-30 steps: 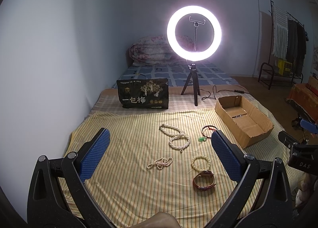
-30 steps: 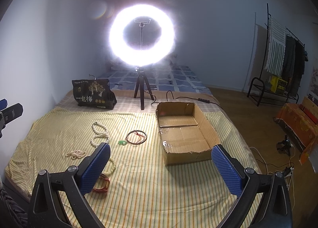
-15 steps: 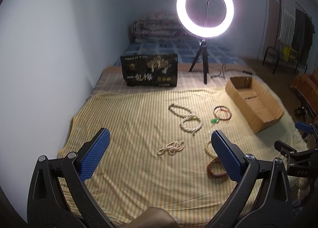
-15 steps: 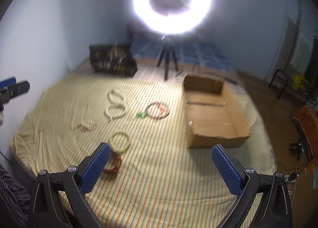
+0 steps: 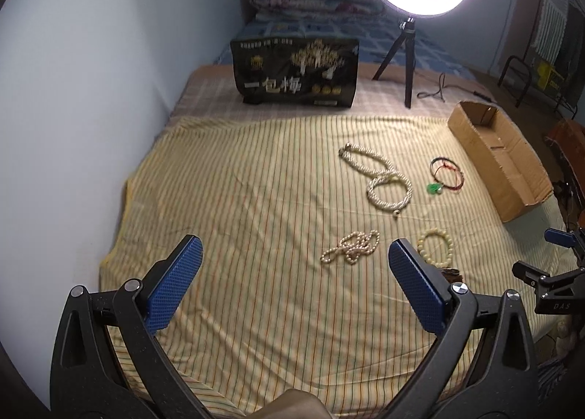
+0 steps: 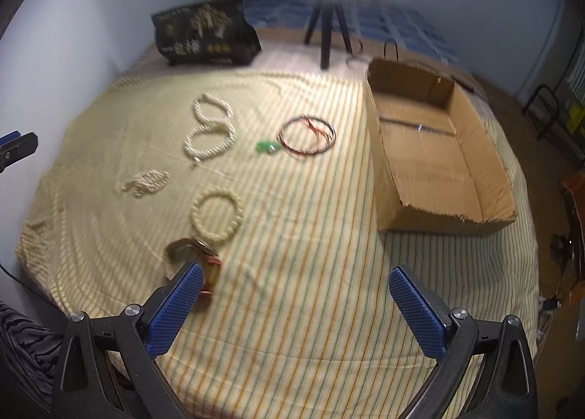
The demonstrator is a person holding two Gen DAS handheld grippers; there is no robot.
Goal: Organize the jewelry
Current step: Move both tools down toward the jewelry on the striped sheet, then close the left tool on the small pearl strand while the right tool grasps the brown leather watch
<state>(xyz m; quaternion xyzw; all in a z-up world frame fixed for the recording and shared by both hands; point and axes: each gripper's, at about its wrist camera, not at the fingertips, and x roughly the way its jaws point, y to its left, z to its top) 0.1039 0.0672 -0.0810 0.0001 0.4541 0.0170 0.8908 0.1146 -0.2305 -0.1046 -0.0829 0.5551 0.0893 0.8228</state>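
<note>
Nothing sorted yet: cardboard box (image 6: pixel 438 148) empty; pearl necklace (image 6: pixel 210 132), bead bracelet (image 6: pixel 217 216), red cord (image 6: pixel 307 135) loose on bedsheet (image 6: pixel 292 272). Left gripper (image 5: pixel 292 285), right gripper (image 6: pixel 296 304) wide open, holding nothing.

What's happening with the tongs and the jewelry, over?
Left tongs open, empty. Right tongs open, empty, near the brown bracelet. All jewelry on striped sheet; cardboard box empty. Nothing blocking.

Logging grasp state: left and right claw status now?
Left claw: open, holding nothing.
Right claw: open, holding nothing.
</note>
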